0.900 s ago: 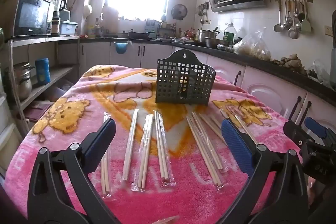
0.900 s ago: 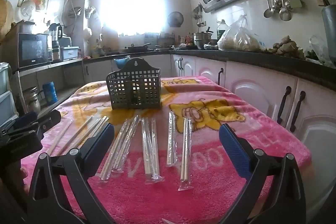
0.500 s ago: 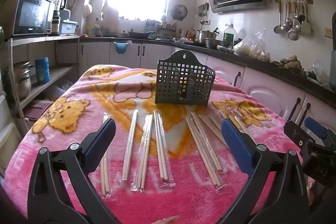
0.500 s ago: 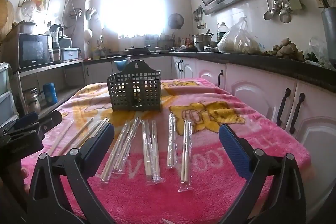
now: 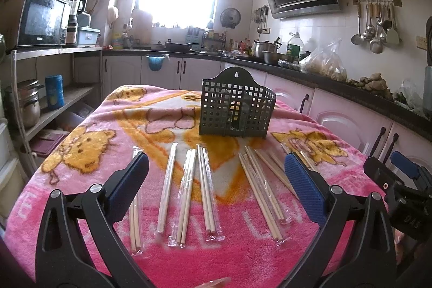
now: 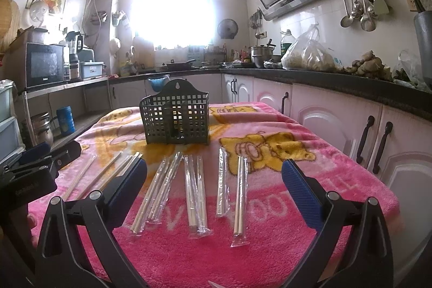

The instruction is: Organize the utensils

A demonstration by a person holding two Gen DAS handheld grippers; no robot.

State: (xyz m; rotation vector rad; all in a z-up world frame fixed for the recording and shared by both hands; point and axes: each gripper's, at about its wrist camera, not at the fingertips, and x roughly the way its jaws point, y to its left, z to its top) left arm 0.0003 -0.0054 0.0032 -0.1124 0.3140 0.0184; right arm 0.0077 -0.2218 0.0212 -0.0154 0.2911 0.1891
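Several pairs of wrapped chopsticks (image 5: 189, 193) lie in a loose row across the pink blanket (image 5: 81, 147), and I go through them from the left. In my left wrist view the leftmost pair (image 5: 135, 223) runs partly behind the left gripper's near finger. Next comes a single wrapped stick (image 5: 167, 188), then two more sleeved pairs side by side, then a fan of pairs (image 5: 262, 190) angled toward the right, whose far ends slip behind the other finger. I cannot count that right-hand cluster with confidence, since the clear wrappers overlap and glare.

The left gripper (image 5: 216, 185) hangs above the near edge of the blanket with its fingers spread wide and nothing between them. Behind the row, well apart from the sticks, the dark grid utensil holder (image 5: 237, 109) stands upright on the blanket, and I can make out a divider inside it.

At the right edge of that view sits the right gripper (image 6: 214, 185). From its own camera I see its fingers also spread wide and empty, over four sleeved pairs that point toward the holder.
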